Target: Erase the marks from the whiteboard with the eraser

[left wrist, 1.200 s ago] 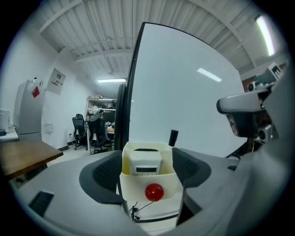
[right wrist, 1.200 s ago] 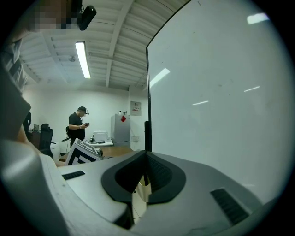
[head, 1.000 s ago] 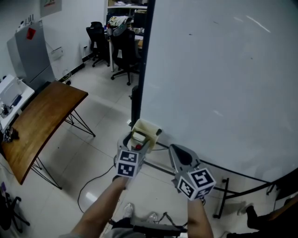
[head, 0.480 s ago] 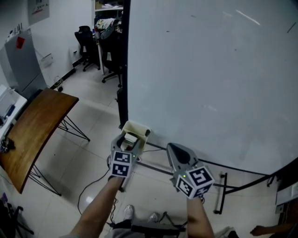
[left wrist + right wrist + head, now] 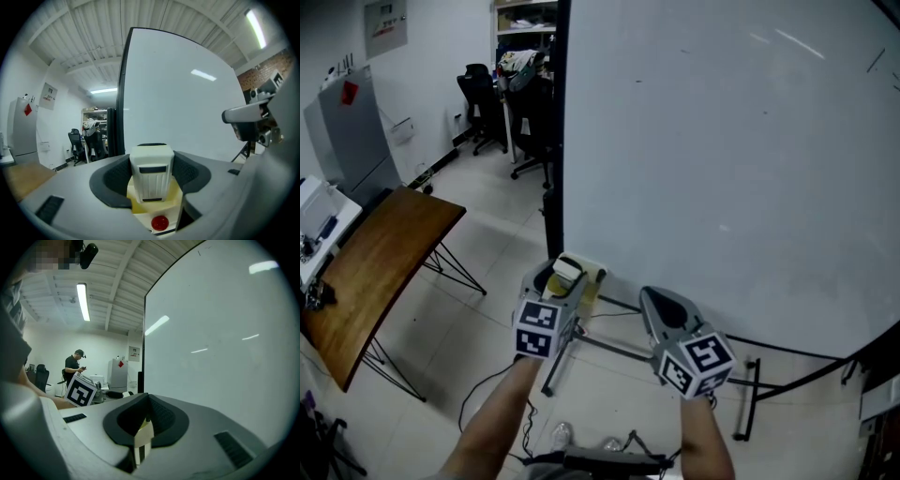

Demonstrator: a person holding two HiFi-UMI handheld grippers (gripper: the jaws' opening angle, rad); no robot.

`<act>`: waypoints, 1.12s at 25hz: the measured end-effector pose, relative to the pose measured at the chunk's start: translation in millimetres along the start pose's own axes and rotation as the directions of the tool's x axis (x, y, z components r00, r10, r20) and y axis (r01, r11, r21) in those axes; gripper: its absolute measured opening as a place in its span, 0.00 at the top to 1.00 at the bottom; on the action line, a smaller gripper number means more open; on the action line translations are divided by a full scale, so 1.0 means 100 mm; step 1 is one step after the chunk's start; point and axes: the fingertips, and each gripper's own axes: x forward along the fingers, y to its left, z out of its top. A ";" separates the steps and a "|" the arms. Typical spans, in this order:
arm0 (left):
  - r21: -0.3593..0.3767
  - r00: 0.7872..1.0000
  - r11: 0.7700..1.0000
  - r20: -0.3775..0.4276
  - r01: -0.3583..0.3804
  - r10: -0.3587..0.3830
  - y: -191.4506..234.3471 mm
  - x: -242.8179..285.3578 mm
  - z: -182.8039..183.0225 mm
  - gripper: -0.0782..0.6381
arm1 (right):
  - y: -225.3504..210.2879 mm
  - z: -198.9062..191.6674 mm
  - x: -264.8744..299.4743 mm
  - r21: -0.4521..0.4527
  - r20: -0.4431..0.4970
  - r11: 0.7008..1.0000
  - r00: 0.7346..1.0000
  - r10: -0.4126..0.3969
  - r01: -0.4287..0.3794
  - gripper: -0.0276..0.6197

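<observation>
The big whiteboard (image 5: 722, 141) stands upright in front of me, with a short dark stroke (image 5: 874, 61) near its top right and a few faint specks. My left gripper (image 5: 567, 277) is shut on a cream and yellow eraser (image 5: 569, 270) close before the board's lower left corner. In the left gripper view the eraser (image 5: 151, 176) sits upright between the dark pads, facing the whiteboard (image 5: 178, 103). My right gripper (image 5: 652, 298) hovers beside it, jaws together with nothing in them. Its own view looks along the whiteboard (image 5: 220, 333).
A wooden table (image 5: 375, 262) on thin legs stands at the left, with a grey cabinet (image 5: 347, 122) behind it. Office chairs (image 5: 478, 94) are at the back. The board's black stand bars (image 5: 750, 394) run low at the right. A person (image 5: 73, 366) stands far off.
My left gripper has lifted with the eraser in it, nearer the board's lower edge. The right gripper has stayed almost where it was.
</observation>
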 end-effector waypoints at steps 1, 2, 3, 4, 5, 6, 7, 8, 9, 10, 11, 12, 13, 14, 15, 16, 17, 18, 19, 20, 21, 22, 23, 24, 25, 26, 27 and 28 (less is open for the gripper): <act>0.003 1.000 1.000 0.007 0.008 -0.008 0.00 -0.01 0.09 0.52 | 0.00 0.06 -0.01 -0.013 0.011 1.000 1.000 0.003 -0.003 0.96; 0.009 1.000 1.000 0.010 0.016 -0.016 -0.01 -0.02 0.18 0.52 | -0.01 0.13 -0.02 -0.028 0.024 1.000 1.000 0.008 -0.007 0.96; 0.018 1.000 1.000 0.011 0.023 -0.023 -0.02 -0.03 0.26 0.52 | -0.02 0.20 -0.04 -0.044 0.036 0.999 0.999 0.011 -0.010 0.96; 0.030 0.999 0.999 0.013 0.030 -0.030 -0.04 -0.03 0.35 0.52 | -0.03 0.27 -0.06 -0.059 0.048 0.998 0.999 0.011 -0.009 0.96; 0.042 0.999 0.998 0.017 0.036 -0.037 -0.06 -0.04 0.44 0.52 | -0.05 0.34 -0.08 -0.072 0.059 0.997 0.998 0.009 -0.005 0.96; 0.054 0.999 0.998 0.026 0.043 -0.044 -0.09 -0.04 0.54 0.52 | -0.08 0.42 -0.11 -0.085 0.070 0.996 0.998 0.005 0.001 0.96; 0.063 0.998 0.997 0.041 0.050 -0.053 -0.11 -0.04 0.65 0.52 | -0.10 0.49 -0.14 -0.095 0.082 0.995 0.997 -0.001 0.009 0.96; 0.070 0.996 0.996 0.057 0.059 -0.063 -0.14 -0.06 0.77 0.52 | -0.12 0.56 -0.18 -0.103 0.094 0.995 0.996 -0.011 0.020 0.96; 0.076 0.994 0.995 0.073 0.071 -0.076 -0.17 -0.07 0.91 0.52 | -0.14 0.63 -0.22 -0.109 0.105 0.993 0.994 -0.022 0.034 0.96; 0.081 0.992 0.993 0.088 0.084 -0.091 -0.21 -0.07 1.04 0.52 | -0.16 0.70 -0.25 -0.117 0.118 0.992 0.993 -0.031 0.045 0.96; 0.088 0.989 0.991 0.103 0.099 -0.108 -0.25 -0.07 1.18 0.52 | -0.19 0.77 -0.27 -0.123 0.131 0.991 0.991 -0.039 0.056 0.96; 0.098 0.985 0.989 0.118 0.112 -0.123 -0.29 -0.06 1.31 0.52 | -0.22 0.83 -0.30 -0.128 0.144 0.989 0.988 -0.049 0.068 0.96; 0.110 0.981 0.986 0.133 0.124 -0.138 -0.33 -0.05 1.44 0.52 | -0.25 0.89 -0.33 -0.132 0.156 0.988 0.986 -0.058 0.079 0.96; 0.122 0.978 0.983 0.146 0.134 -0.152 -0.38 -0.05 1.56 0.52 | -0.27 0.95 -0.36 -0.136 0.167 0.987 0.984 -0.064 0.088 0.96; 0.133 0.974 0.981 0.157 0.143 -0.163 -0.42 -0.05 1.66 0.52 | -0.29 1.01 -0.40 -0.141 0.177 0.985 0.982 -0.071 0.096 0.96; 0.141 0.971 0.978 0.167 0.150 -0.173 -0.46 -0.06 1.75 0.52 | -0.32 1.07 -0.44 -0.149 0.183 0.983 0.980 -0.078 0.106 0.96; 0.148 0.967 0.976 0.178 0.159 -0.184 -0.52 -0.06 1.84 0.52 | -0.35 1.13 -0.49 -0.158 0.187 0.980 0.978 -0.088 0.119 0.96; 0.156 0.962 0.973 0.190 0.169 -0.198 -0.58 -0.06 1.93 0.52 | -0.39 1.20 -0.54 -0.166 0.193 0.977 0.976 -0.099 0.131 0.96; 0.165 0.956 0.969 0.201 0.182 -0.213 -0.65 -0.06 2.02 0.52 | -0.43 1.27 -0.59 -0.174 0.200 0.974 0.974 -0.108 0.144 0.96; 0.176 0.950 0.965 0.212 0.195 -0.231 -0.73 -0.05 2.11 0.52 | -0.47 1.34 -0.64 -0.182 0.210 0.971 0.971 -0.116 0.156 0.96; 0.189 0.943 0.960 0.223 0.208 -0.248 -0.82 -0.04 2.20 0.52 | -0.52 1.42 -0.69 -0.189 0.220 0.968 0.967 -0.124 0.167 0.96; 0.203 0.935 0.954 0.235 0.220 -0.265 -0.91 -0.01 2.31 0.52 | -0.60 1.51 -0.74 -0.196 0.231 0.964 0.964 -0.131 0.178 0.96; 0.217 0.927 0.949 0.247 0.229 -0.281 -1.01 0.03 2.43 0.52 | -0.68 1.60 -0.79 -0.203 0.239 0.961 0.961 -0.137 0.187 0.96; 0.229 0.920 0.944 0.258 0.237 -0.294 -1.10 0.08 2.55 0.52 | -0.76 1.69 -0.83 -0.208 0.246 0.959 0.959 -0.141 0.194 0.96; 0.241 0.914 0.939 0.266 0.243 -0.305 -1.19 0.11 2.65 0.52 | -0.84 1.76 -0.87 -0.211 0.251 0.957 0.957 -0.145 0.200 0.96; 0.254 0.908 0.935 0.275 0.249 -0.317 -1.27 0.14 2.74 0.52 | -0.89 1.82 -0.92 -0.213 0.254 0.955 0.955 -0.149 0.206 0.96; 0.266 0.900 0.929 0.284 0.256 -0.329 -1.35 0.15 2.82 0.52 | -0.94 1.88 -0.96 -0.214 0.257 0.954 0.954 -0.155 0.212 0.96; 0.277 0.892 0.924 0.294 0.263 -0.342 -1.43 0.14 2.90 0.52 | -0.96 1.93 -1.01 -0.215 0.261 0.952 0.952 -0.161 0.219 0.96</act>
